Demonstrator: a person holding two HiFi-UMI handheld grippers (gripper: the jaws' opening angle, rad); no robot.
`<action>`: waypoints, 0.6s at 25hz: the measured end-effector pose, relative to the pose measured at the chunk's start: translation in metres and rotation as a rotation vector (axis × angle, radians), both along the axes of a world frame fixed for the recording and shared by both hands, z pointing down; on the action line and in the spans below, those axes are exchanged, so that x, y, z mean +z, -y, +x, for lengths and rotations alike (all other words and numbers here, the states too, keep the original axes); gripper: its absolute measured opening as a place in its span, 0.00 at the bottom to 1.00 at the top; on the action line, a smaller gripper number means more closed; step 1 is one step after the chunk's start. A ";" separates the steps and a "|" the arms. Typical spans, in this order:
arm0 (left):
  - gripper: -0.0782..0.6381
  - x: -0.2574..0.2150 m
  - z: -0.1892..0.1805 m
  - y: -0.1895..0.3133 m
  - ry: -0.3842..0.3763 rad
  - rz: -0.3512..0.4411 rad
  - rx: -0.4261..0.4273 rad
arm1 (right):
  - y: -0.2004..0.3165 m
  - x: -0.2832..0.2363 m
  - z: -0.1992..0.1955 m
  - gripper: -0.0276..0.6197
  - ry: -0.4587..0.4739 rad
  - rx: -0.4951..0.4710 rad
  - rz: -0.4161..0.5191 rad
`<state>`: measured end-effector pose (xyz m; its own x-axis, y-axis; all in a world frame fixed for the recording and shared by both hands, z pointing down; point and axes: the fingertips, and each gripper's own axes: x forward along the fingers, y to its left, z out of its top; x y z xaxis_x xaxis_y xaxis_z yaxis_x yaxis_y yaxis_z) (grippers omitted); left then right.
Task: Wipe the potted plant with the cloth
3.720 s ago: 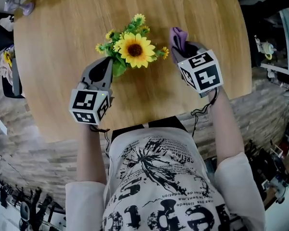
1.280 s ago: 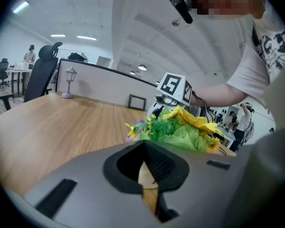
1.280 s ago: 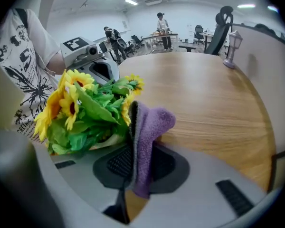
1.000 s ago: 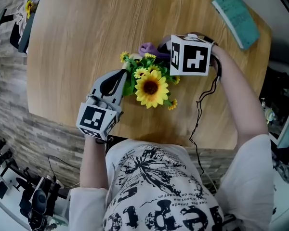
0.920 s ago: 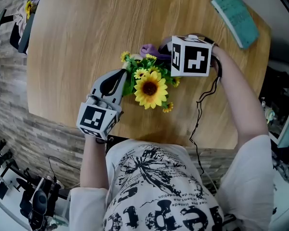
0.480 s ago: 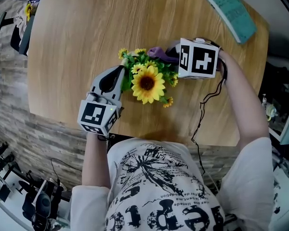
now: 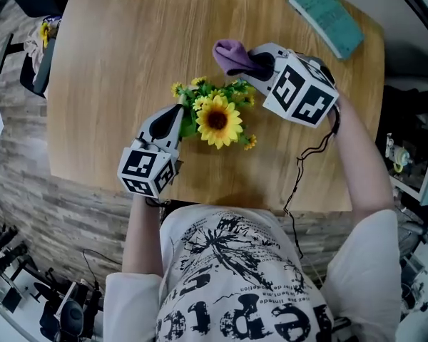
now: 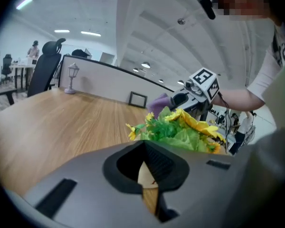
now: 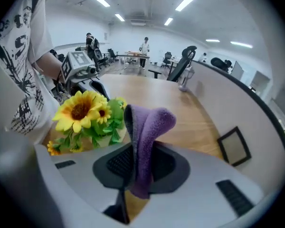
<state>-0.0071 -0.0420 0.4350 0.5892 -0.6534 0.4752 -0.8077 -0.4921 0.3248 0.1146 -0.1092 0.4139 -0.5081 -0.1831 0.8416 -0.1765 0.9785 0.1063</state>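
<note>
The potted plant, a big sunflower [image 7: 216, 119] among green leaves, stands near the front of the wooden table [image 7: 114, 63]. My left gripper [image 7: 179, 113] reaches into its left side. In the left gripper view the left gripper [image 8: 144, 144] is shut, with the pale pot [image 8: 147, 184] showing between its jaws and the flowers [image 8: 185, 127] just beyond. My right gripper [image 7: 257, 61] hangs above and behind the plant, shut on a purple cloth [image 7: 231, 54]. The right gripper view shows the cloth [image 9: 147, 125] folded upright out of the right gripper [image 9: 135, 148], clear of the sunflower [image 9: 80, 110].
A teal book [image 7: 327, 18] lies at the table's far right corner. A small picture frame [image 9: 233, 146] and a little lantern ornament [image 8: 72, 72] stand by the partition along the table's far edge. Office chairs and desks fill the room behind.
My right gripper has lifted the cloth up and away from the back of the plant, tilting as it rose. The left gripper has stayed at the pot.
</note>
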 end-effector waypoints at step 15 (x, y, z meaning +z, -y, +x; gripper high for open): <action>0.11 -0.109 -0.040 0.019 0.012 0.321 0.139 | -0.014 -0.105 -0.090 0.16 0.270 0.391 0.100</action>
